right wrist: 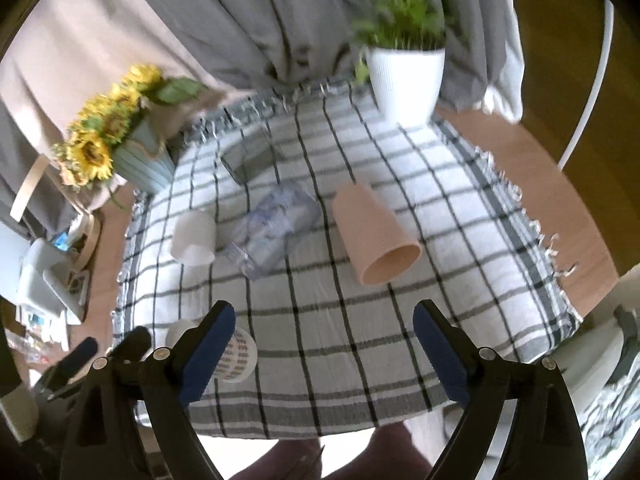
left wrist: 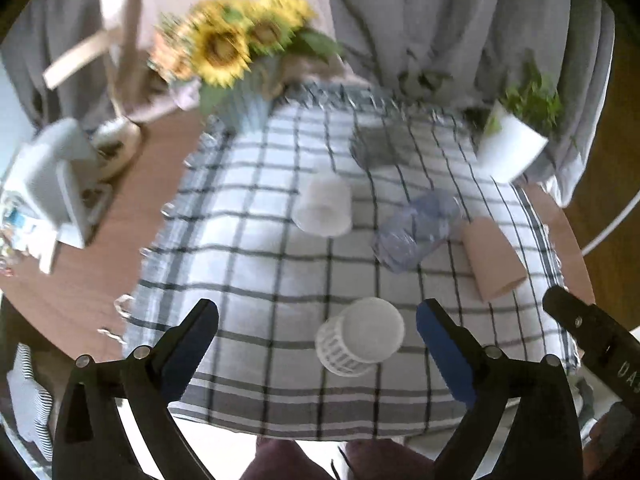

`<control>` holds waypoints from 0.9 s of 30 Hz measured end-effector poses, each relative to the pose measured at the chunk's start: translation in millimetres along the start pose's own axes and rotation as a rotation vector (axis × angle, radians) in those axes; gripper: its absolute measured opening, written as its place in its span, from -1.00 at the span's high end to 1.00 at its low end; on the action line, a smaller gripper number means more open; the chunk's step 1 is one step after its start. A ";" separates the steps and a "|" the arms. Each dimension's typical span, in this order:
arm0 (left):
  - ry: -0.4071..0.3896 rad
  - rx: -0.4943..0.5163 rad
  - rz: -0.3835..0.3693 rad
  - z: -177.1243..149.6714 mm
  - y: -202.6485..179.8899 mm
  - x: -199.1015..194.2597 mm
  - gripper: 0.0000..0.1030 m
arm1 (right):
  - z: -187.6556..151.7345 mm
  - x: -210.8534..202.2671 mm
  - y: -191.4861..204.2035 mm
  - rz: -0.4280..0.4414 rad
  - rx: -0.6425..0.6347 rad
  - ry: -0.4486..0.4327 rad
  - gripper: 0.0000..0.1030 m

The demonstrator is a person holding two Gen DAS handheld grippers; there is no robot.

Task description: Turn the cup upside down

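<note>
Left gripper [left wrist: 318, 326] up above table level, jaws spread wide, nothing between blue pads [left wrist: 434, 330]. Fingers angled forward and down. Right gripper [right wrist: 324, 326] same posture: jaws wide apart, blue pads [right wrist: 430, 334] bare, gripping nothing. Both side by side, close together: right gripper's black finger edges into left wrist view at right, left gripper's dark body shows low left in right wrist view. Frames slightly blurred.

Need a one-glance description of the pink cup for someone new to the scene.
Start at the white plant pot at the checked cloth's far edge. Nearer than it lies the pink cup, on its side beside a crumpled clear bottle. It is the only pink one; the other cups are white.
</note>
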State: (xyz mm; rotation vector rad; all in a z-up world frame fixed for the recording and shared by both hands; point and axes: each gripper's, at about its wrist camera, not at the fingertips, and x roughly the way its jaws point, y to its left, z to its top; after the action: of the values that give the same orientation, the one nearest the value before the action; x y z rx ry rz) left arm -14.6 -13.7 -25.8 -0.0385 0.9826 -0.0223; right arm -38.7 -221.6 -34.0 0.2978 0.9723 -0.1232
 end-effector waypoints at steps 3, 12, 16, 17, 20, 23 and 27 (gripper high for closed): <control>-0.040 0.008 0.034 -1.8 7.1 -9.9 -0.99 | -5.2 -6.2 11.0 0.005 -0.040 -0.022 -0.78; -0.088 0.008 0.110 -5.1 31.5 -27.9 -0.99 | -20.4 -25.8 35.5 0.027 -0.089 -0.084 -0.92; -0.118 0.003 0.114 -5.0 39.7 -36.7 -0.99 | -23.0 -32.6 44.4 0.031 -0.090 -0.104 -0.97; -0.124 0.003 0.113 -4.9 40.8 -38.2 -0.99 | -23.1 -32.9 46.0 0.031 -0.088 -0.103 -0.97; -0.131 0.006 0.110 -4.6 43.9 -41.6 -0.99 | -24.8 -34.6 49.1 0.027 -0.081 -0.105 -0.97; -0.138 0.012 0.103 -4.2 44.8 -43.9 -0.99 | -25.1 -36.2 49.0 0.030 -0.086 -0.116 -0.97; -0.138 0.014 0.096 -3.6 45.5 -44.2 -0.99 | -27.5 -41.7 54.0 0.024 -0.087 -0.132 -0.98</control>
State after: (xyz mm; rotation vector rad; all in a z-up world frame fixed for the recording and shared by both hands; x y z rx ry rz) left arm -42.1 33.3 7.1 0.0198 0.8448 0.0605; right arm -71.2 -163.1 -3.6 0.2187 0.8409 -0.0777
